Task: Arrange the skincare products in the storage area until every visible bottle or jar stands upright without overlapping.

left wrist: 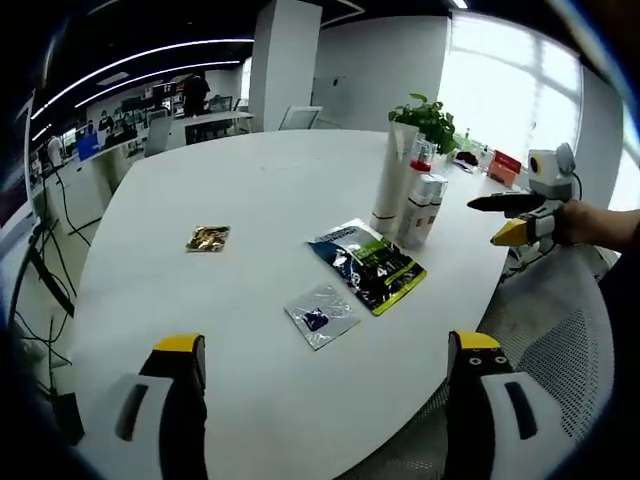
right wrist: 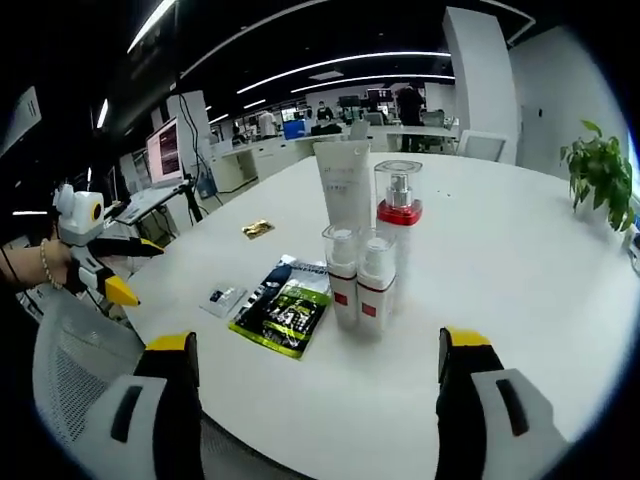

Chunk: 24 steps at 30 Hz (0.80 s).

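Note:
Several skincare products stand upright in a tight cluster on the white table [left wrist: 250, 190]: a tall white tube [left wrist: 388, 180], a clear pump bottle with a red collar [left wrist: 422, 160] and two small white bottles [left wrist: 424, 205]. In the right gripper view the tube [right wrist: 343, 185], pump bottle [right wrist: 397, 215] and small bottles [right wrist: 358, 278] are straight ahead, close together. My left gripper [left wrist: 328, 345] is open over the table's near edge, nothing between its jaws. My right gripper [right wrist: 318, 342] is open too, short of the bottles; it also hangs off the table edge beside them [left wrist: 520, 218].
Flat sachets lie on the table: a green-black one [left wrist: 382, 272] over a blue one [left wrist: 343, 243], a small silvery one [left wrist: 320, 315] and a gold one [left wrist: 208, 238]. A potted plant [left wrist: 428, 115] stands behind the bottles. A mesh chair [right wrist: 75, 375] sits below the left gripper [right wrist: 105, 268].

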Tool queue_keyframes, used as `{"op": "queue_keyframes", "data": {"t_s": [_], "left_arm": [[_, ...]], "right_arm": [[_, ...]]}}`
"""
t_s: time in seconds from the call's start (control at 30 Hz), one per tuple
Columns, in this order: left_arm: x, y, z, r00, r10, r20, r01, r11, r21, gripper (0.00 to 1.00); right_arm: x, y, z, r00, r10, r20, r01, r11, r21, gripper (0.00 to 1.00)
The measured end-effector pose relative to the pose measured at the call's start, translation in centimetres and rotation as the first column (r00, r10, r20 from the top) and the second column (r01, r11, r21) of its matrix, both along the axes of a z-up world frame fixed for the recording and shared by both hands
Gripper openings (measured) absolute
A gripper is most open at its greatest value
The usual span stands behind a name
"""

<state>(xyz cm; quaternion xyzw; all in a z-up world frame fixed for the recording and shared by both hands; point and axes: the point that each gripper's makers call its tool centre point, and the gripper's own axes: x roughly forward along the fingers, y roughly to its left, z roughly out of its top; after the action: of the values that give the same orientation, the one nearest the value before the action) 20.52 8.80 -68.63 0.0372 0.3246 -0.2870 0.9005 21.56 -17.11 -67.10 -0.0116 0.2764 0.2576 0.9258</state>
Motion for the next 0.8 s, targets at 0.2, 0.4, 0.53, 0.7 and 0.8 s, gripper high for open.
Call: {"op": "queue_keyframes", "data": {"t_s": [0.2,0.4,0.53,0.7,0.8], "left_arm": [[0.6,-0.1,-0.5,1.0,-0.003,-0.011,0.003,1.0,0.012,0.95],[2.3,0.3,-1.2,1.0,-0.009,-0.026,0.009,1.0,0.023,0.96],[3.2,0.2,-1.4,0.999,-0.014,-0.032,0.015,0.999,0.035,0.97],[4.9,0.5,-1.6,0.999,-0.021,-0.04,0.023,0.998,0.056,0.96],[6.1,0.9,-1.7,0.999,-0.021,-0.04,0.024,0.998,0.066,0.96]], "right_arm": [[0.0,-0.1,-0.3,1.0,-0.001,-0.008,0.001,1.0,-0.005,0.99],[0.1,-0.1,-0.2,1.0,-0.004,0.0,0.004,1.0,0.002,0.99],[0.1,-0.2,-0.4,1.0,-0.004,-0.006,0.004,1.0,0.0,0.98],[0.0,-0.2,-0.4,1.0,-0.004,-0.007,0.004,1.0,0.001,0.98],[0.0,-0.2,-0.4,1.0,-0.006,-0.01,0.006,1.0,0.001,0.98]]}}
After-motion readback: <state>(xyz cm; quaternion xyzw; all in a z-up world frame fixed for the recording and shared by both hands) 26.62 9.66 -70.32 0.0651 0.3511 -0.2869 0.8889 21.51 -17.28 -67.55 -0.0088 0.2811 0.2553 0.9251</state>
